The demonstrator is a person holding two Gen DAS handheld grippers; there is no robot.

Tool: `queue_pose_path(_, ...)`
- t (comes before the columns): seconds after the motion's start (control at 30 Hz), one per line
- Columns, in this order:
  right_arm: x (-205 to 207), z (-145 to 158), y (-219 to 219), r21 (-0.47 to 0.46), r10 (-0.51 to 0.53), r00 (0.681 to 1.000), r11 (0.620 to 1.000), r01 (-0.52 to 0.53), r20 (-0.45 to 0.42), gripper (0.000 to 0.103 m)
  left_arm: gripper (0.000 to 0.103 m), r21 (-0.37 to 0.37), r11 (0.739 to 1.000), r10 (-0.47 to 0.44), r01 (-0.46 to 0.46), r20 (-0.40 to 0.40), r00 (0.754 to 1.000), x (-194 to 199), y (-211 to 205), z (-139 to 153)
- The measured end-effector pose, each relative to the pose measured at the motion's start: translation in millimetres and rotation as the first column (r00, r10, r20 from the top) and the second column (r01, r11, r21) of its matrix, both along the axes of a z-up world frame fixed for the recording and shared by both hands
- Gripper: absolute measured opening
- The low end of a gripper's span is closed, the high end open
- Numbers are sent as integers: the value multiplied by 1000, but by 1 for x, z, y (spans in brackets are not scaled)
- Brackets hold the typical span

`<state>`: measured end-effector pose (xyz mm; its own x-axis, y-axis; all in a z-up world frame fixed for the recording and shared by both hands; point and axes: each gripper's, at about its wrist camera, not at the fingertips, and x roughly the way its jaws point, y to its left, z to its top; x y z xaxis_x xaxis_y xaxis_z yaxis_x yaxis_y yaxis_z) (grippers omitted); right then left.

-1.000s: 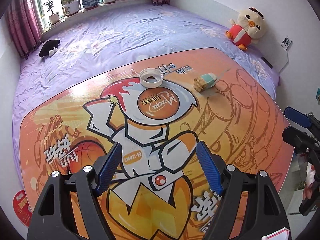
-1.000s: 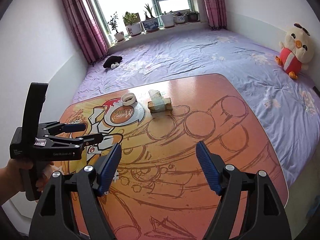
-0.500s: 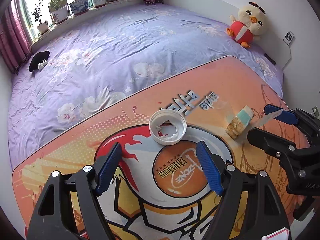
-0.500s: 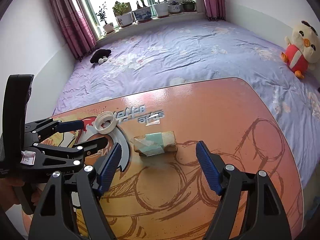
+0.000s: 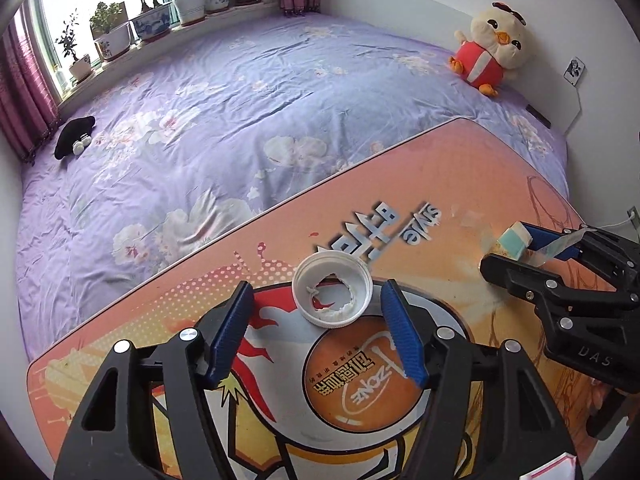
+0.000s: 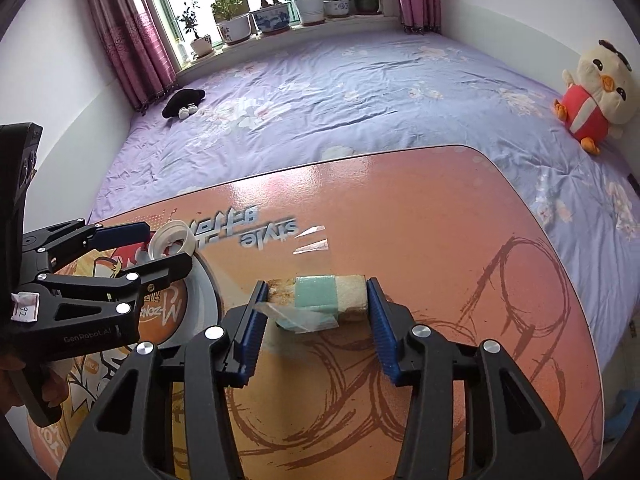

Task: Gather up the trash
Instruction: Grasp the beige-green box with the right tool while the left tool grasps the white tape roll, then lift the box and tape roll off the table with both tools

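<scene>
On our right gripper the jaws are closing around the snack bar, one pad at each end; whether they press yet we cannot tell. The bar lies flat on the worktop, long axis left to right across the view, a teal band round its middle and clear wrapper trailing toward us. Our left gripper is closing too, pads clear of the white lid, which sits rim-up between the tips on a printed disc reading "M-ZONE". In the right view that tool's body reads "GenRobot.AI". Just beyond, upside-down print says "style". Nothing blocks either item. Farther off lie the purple bed, a chick plush and potted plants on the sill.
</scene>
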<state>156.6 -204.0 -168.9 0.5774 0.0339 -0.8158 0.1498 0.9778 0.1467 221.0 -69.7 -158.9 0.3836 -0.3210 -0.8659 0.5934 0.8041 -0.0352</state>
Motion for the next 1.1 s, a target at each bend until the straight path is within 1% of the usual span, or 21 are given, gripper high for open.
queue_pose_path(0.07,-1,0,-2,-2,-1,1000,1000,1,-2,50,44,11,1000,-3,3,15,1000,0,-1,1)
queue_pose_path(0.1,-1,0,-2,-1,-3,1000,1000,3,-2,50,40,9,1000,0,0,13,1000,0,0,2)
queue_pose_path(0.13,-2,1,-3,3,-5,1000,1000,5,-2,50,39,6,1000,3,-3,8,1000,0,1,2)
queue_pose_path(0.23,-5,1,-4,4,2,1000,1000,-1,-4,50,39,13,1000,0,-1,11,1000,-5,4,3)
queue_pose_path(0.33,-16,1,-2,1,15,1000,1000,-15,-9,50,39,16,1000,-2,2,9,1000,-16,8,5)
queue_pose_path(0.53,-60,7,2,-7,22,1000,1000,-22,-22,50,39,-3,1000,26,-26,-12,1000,-52,30,13)
queue_pose_path(0.8,-121,12,9,-32,23,999,999,-24,-37,50,39,5,999,41,-41,-41,998,-104,56,18)
queue_pose_path(0.87,-131,14,11,-42,25,999,999,-26,-36,50,39,4,999,41,-41,-47,998,-114,62,20)
queue_pose_path(0.97,-144,13,11,-35,16,999,999,-17,-41,50,39,4,999,41,-41,-48,998,-125,67,21)
queue_pose_path(1.1,-155,11,10,-23,3,999,1000,-3,-35,50,39,-7,998,58,-59,-47,997,-131,73,19)
